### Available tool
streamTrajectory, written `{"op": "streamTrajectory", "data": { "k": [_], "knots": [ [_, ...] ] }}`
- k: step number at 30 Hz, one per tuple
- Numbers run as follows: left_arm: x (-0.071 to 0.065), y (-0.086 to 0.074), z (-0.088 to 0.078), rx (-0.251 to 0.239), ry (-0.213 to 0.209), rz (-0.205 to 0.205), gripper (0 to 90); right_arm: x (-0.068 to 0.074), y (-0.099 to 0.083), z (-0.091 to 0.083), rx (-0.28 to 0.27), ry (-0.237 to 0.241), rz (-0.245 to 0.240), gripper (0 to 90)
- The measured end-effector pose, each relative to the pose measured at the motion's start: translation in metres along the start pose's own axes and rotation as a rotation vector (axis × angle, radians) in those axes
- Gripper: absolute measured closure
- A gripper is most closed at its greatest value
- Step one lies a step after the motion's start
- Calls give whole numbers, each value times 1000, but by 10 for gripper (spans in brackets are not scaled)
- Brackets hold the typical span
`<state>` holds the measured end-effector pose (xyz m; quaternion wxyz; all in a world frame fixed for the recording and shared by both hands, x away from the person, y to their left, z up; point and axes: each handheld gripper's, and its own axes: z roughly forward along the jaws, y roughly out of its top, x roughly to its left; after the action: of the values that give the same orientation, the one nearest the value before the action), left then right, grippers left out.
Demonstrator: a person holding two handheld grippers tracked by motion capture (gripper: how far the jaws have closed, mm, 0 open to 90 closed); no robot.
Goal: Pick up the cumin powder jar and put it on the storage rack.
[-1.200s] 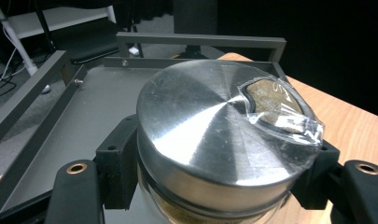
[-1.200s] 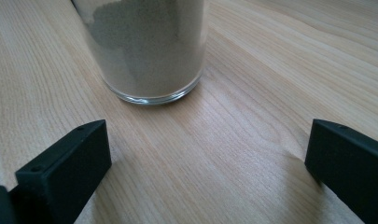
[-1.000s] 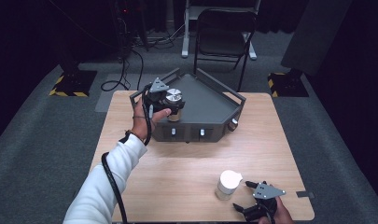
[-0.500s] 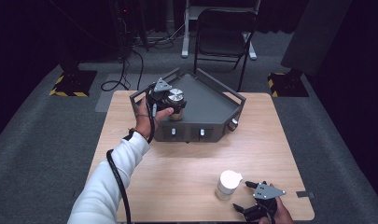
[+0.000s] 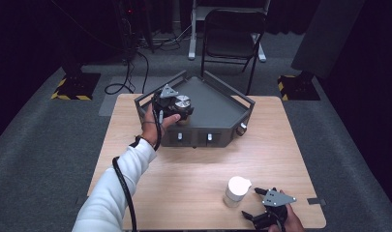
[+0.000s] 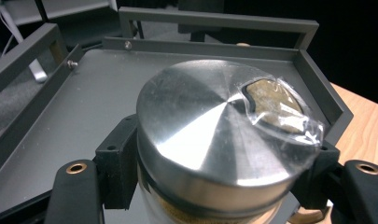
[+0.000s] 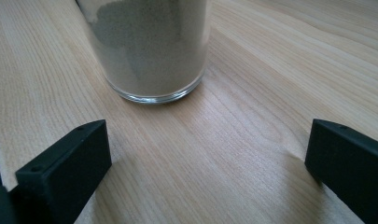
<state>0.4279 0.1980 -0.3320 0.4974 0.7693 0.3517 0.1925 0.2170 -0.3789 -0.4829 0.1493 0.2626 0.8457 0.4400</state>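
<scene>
Holding the steel-lidded jar (image 6: 214,154) tight between its jaws, your left gripper (image 5: 170,104) keeps it over the grey tray (image 5: 218,104). Your right gripper (image 5: 266,212) rests with jaws wide apart and empty, just beside the white-filled glass jar (image 5: 236,191) on the wooden table (image 5: 184,179).

The left claw (image 5: 176,108) has carried its metal-lidded jar (image 5: 182,102) slightly over the tray (image 5: 218,101).
</scene>
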Motion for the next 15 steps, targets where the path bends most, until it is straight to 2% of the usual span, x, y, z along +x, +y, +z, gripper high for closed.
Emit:
{"op": "streamTrajectory", "data": {
  "k": [3, 6, 9, 10, 12, 15],
  "knots": [
    [0, -2, 1, -7, -3, 5, 310, 0, 0, 0, 0, 0, 0, 0],
    [1, -5, 2, -11, -8, -10, 302, 0, 0, 0, 0, 0, 1, 0],
    [-4, -5, 4, 1, 24, 3, 243, 0, 0, 0, 0, 0, 1, 0],
    [-2, -5, 4, 4, 18, -1, 211, 0, 0, 0, 0, 0, 1, 0],
    [-3, -7, 4, 2, 24, -1, 204, 0, 0, 0, 0, 0, 2, 0],
    [-3, -7, 4, 1, 22, -19, 113, 0, 0, 0, 0, -1, 1, 0]
  ]
}}
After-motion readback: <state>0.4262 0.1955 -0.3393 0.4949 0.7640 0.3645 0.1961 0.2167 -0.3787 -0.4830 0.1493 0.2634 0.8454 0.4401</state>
